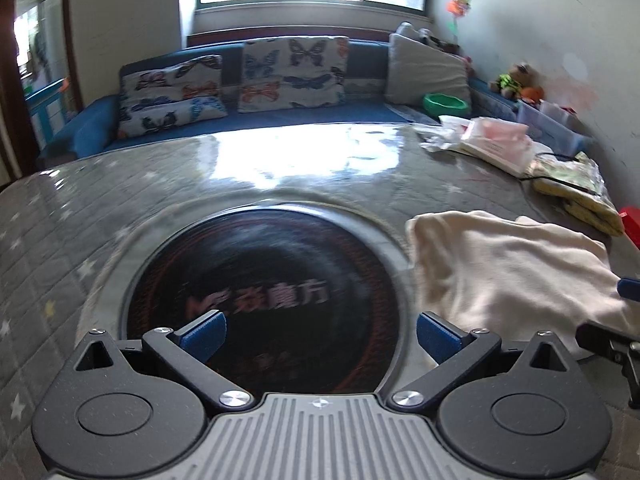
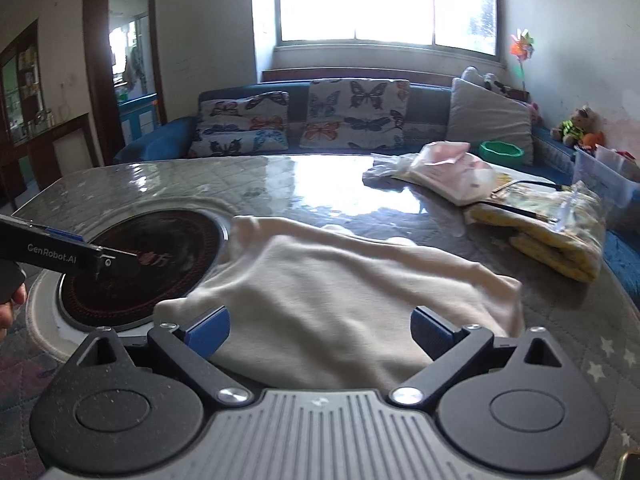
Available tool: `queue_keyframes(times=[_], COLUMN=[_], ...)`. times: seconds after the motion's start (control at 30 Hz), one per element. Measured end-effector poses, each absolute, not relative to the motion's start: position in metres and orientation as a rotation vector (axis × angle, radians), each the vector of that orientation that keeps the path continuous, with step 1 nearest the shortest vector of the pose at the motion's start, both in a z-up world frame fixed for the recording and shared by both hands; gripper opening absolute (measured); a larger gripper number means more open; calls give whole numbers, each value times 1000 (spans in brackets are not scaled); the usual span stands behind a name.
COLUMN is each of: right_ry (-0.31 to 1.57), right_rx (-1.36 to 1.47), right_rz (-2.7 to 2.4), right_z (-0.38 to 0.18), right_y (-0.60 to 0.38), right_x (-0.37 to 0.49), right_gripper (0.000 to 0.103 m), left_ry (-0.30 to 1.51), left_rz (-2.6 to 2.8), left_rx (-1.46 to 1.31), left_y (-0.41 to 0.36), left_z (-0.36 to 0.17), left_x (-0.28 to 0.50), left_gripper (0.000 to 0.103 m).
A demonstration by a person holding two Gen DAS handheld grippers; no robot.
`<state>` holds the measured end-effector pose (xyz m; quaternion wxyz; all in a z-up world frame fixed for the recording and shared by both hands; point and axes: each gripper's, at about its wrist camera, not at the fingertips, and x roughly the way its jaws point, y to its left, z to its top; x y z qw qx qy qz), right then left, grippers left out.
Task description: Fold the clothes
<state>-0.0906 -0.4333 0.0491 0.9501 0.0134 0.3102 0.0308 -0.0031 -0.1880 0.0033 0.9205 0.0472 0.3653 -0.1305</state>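
A cream garment [image 2: 340, 292] lies partly folded and rumpled on the grey star-patterned table [image 2: 168, 184]. It also shows in the left wrist view [image 1: 516, 272], at the right. My right gripper [image 2: 320, 330] is open and empty, its blue pads just above the garment's near edge. My left gripper [image 1: 320, 334] is open and empty over the round black hob [image 1: 264, 300] set in the table, left of the garment. The left gripper's side shows in the right wrist view [image 2: 68, 256], over the hob [image 2: 144, 256].
Packaged clothes, pink [image 2: 448, 168] and yellow [image 2: 560, 228], lie at the table's far right with a black cable over them. A blue sofa with butterfly cushions [image 2: 356, 116] stands behind the table. A green bowl [image 2: 502, 150] and a clear box [image 1: 548, 124] sit beyond.
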Motion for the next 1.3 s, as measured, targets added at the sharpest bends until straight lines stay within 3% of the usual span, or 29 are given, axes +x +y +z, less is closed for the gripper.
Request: queue_keyframes(times=[0.1,0.23,0.5,0.7,0.8,0.9,0.93,0.97,1.03,1.3], right_ry=[637,641,668,726,755,780,776,772,760,554], right_rx=[42,34,48,84,102,119,123,133,125,102], right_rz=[46,15,-53,-52,-52,-50,-45,-41,-44,-37], right_z=[48,48,43,30,23,17,19,22,28,98], right_y=[-445,-463,-505,-522,-531,-539,-539,-540,-538,-524], right_x=[-86,-74,-32,-8,5,15,14,12,9,-6], right_gripper=[94,88,78,71,59,43,26,15,12,10], left_ry=[745,746,713,743,758,780,784,783,777,622], left_rz=[-291,-363,-484,-539,-570,-599,-603,-607,-611,-630], left_rx=[124,175,256,303,307,288,281,277,266,187], left_y=[-218,-177,-215,-236,-239,-240,-240,-239,-240,-229], left_z=[3,42,57,51,44,37,35,34,34,91], left_x=[-8,26,47,65,73,78,79,80,80,74], left_gripper=[103,103,102,91,79,50,37,26,13,9])
